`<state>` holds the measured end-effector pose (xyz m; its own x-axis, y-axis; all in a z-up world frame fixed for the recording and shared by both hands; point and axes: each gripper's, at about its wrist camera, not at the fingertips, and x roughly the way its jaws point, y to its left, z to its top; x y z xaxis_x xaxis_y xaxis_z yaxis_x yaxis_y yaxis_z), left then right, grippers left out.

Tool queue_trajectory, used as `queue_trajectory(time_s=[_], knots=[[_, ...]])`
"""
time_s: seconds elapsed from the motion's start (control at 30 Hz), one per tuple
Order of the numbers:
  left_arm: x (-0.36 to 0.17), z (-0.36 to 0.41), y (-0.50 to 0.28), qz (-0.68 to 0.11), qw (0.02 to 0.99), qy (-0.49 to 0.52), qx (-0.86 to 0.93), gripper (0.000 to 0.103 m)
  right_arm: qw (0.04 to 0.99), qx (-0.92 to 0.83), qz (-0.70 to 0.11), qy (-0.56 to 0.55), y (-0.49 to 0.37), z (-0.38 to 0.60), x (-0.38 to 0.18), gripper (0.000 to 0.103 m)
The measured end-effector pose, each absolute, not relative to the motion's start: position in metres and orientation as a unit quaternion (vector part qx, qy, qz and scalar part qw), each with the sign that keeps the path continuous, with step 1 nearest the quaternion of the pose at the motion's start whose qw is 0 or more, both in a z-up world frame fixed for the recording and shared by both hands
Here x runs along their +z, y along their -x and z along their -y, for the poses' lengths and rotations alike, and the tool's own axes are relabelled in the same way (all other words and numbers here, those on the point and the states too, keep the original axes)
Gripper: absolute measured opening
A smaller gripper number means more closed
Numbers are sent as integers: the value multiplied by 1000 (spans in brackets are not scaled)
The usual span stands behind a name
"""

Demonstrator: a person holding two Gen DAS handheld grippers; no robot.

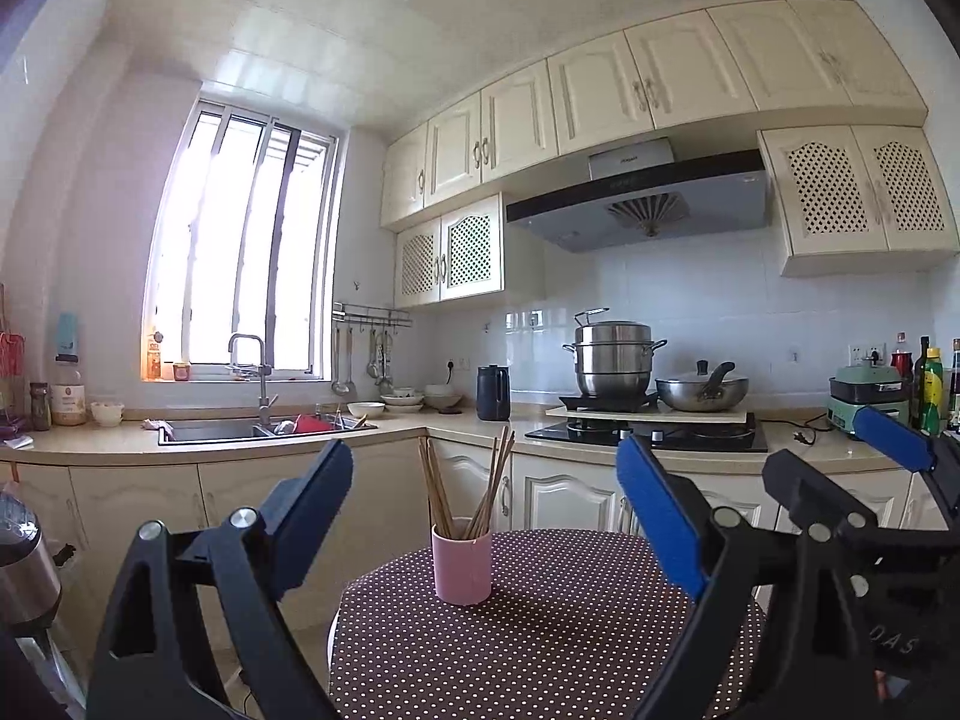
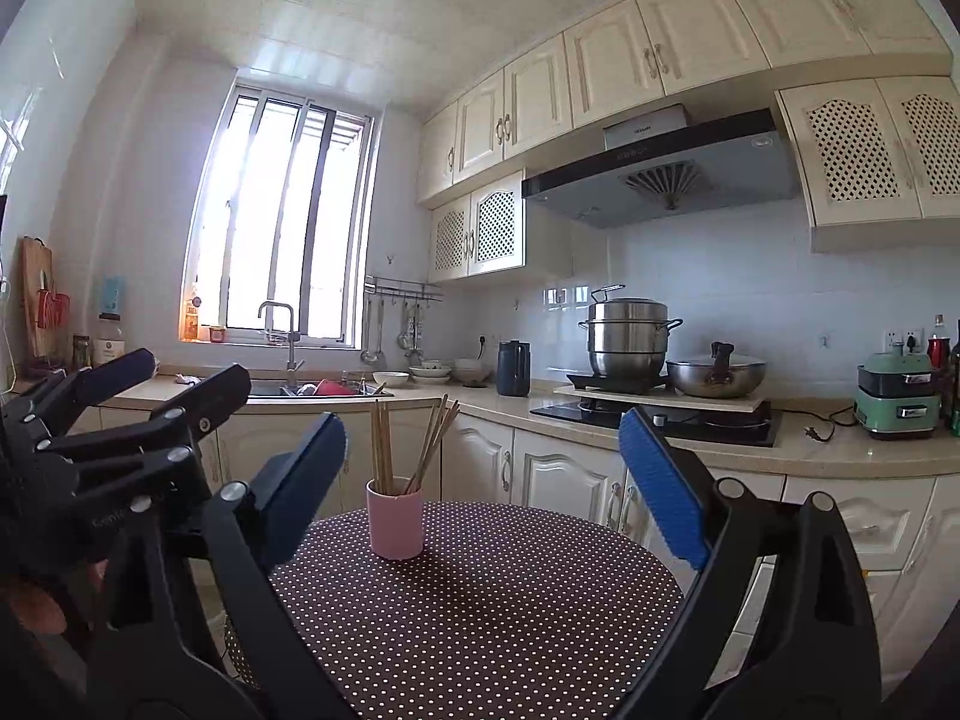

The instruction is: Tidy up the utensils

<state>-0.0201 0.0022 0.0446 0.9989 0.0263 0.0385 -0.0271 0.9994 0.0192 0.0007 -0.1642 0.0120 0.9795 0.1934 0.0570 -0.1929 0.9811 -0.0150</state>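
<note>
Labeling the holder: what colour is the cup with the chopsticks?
Pink cup, clearest in the left wrist view.

Only "DAS" on the right gripper (image 1: 864, 480) body.

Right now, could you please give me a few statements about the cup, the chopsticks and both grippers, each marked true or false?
1. The pink cup stands upright on the dotted table. True.
2. The chopsticks lie flat on the table. False: they stand in the cup.
3. The left gripper is open and holds nothing. True.
4. The right gripper is shut on a chopstick. False: it is open and holds nothing.
</note>
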Motion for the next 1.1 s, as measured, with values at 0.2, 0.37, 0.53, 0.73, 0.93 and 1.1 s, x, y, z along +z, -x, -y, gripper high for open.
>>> queue_trajectory(time_s=[0.2,0.37,0.53,0.73,0.93,1.1], knots=[[43,-1,21,17,1000,-8,14,88,995,95,25,4,-1,166,12,91],[43,-1,21,17,1000,-9,13,88,995,93,23,1,-1,168,12,91],[42,2,21,16,1000,-11,13,88,996,91,20,0,-1,169,10,91],[42,3,20,15,1000,-11,11,88,996,87,20,1,2,170,11,91],[42,4,20,15,1000,-11,11,88,996,86,19,1,3,169,10,91],[42,4,20,15,1000,-11,12,88,996,85,19,2,3,169,10,91]])
